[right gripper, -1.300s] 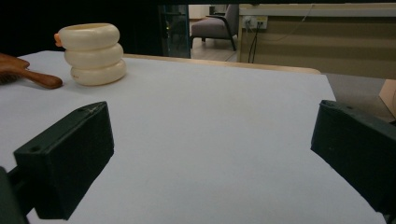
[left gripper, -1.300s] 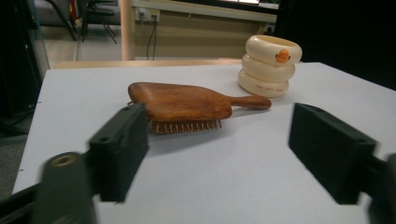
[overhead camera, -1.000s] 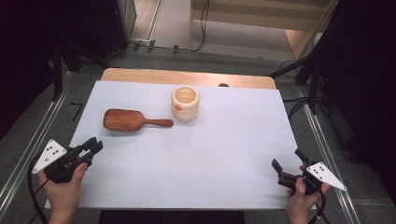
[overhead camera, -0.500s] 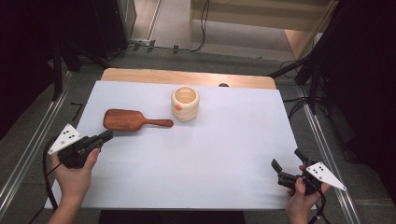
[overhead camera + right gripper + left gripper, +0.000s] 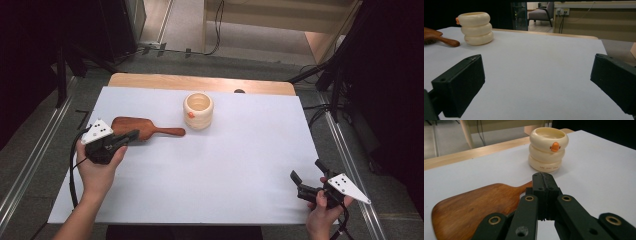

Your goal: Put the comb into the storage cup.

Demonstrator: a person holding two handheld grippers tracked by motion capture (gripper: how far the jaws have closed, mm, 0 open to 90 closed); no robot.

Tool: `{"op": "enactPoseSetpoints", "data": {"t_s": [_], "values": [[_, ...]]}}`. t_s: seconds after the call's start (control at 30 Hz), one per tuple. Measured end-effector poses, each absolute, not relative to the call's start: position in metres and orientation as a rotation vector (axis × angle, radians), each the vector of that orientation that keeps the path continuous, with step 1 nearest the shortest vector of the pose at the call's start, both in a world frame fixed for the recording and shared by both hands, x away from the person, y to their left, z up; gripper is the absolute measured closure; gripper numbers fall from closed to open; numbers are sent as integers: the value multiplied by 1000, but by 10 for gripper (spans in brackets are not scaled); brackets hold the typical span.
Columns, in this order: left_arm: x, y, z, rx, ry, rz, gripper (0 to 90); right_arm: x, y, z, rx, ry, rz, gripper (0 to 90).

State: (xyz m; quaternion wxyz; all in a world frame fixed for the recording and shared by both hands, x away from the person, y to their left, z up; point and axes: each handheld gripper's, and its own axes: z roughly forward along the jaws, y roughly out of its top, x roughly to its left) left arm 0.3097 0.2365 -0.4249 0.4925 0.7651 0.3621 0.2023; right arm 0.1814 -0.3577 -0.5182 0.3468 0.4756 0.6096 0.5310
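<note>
My left tool has just closed empty (moved up-frame to the wooden paddle); right tool idles open, lower right.

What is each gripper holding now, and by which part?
Nothing is held. The left gripper is shut with nothing between its jaws, above the wooden brush. The right gripper is open over bare table.

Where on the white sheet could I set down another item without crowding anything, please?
The broad stretch between the left gripper and right gripper is bare, as is everything right of the cream cup. It is crowded where the wooden paddle meets the left gripper.
</note>
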Motion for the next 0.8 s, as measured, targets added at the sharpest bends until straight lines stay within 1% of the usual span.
{"op": "enactPoseSetpoints", "data": {"t_s": [0.13, 0.33, 0.7, 0.8], "values": [[317, 228, -426, 1875, 868, 498, 900, 182, -358, -518, 1233, 1582, 1375, 0], [329, 218, -426, 1898, 864, 463, 900, 182, -358, -518, 1234, 1583, 1372, 0], [357, 202, -431, 1927, 900, 449, 900, 182, -358, -518, 1239, 1580, 1374, 0], [368, 195, -434, 1933, 923, 421, 900, 182, -358, -518, 1236, 1583, 1371, 0]]}}
